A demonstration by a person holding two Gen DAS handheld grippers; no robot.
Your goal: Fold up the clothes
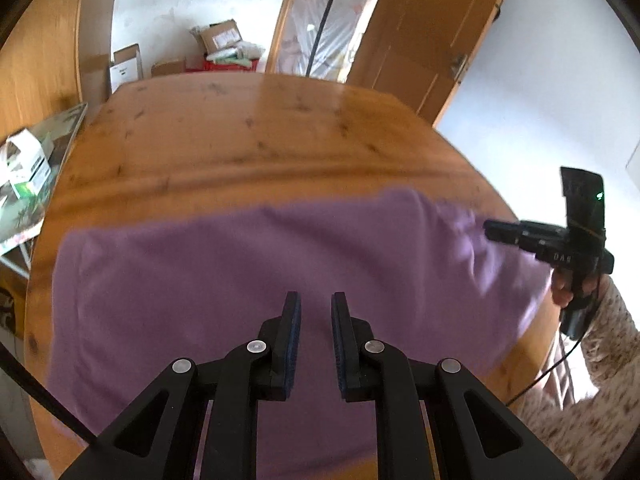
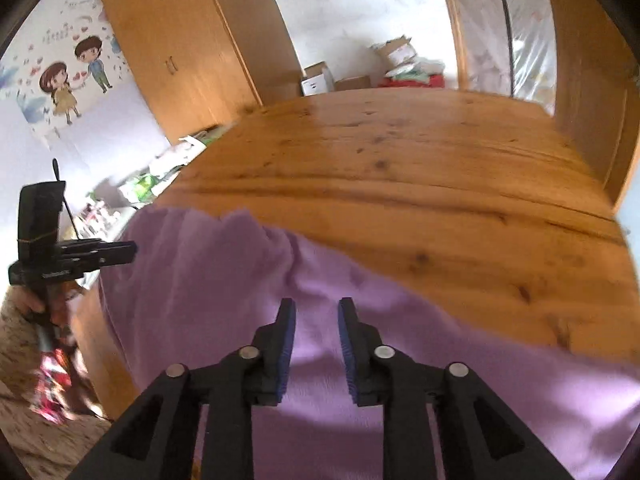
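The purple garment (image 1: pixel 248 280) lies spread over the near part of the wooden table (image 1: pixel 240 136), under both your grippers. Your left gripper (image 1: pixel 316 304) and right gripper (image 2: pixel 317 310) hang over it with jaws narrowly parted, gripping nothing. Only the right wrist view shows the bunched far edge, a wardrobe (image 2: pixel 192 44) and a cartoon wall sticker (image 2: pixel 72 80).

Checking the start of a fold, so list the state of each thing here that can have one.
Purple garment: spread on the wooden table, rumpled at its right end, held by neither gripper.
Left gripper: open, above the garment.
Right gripper: open, above the garment.
Wardrobe: doors closed.
Cardboard boxes: flaps open.
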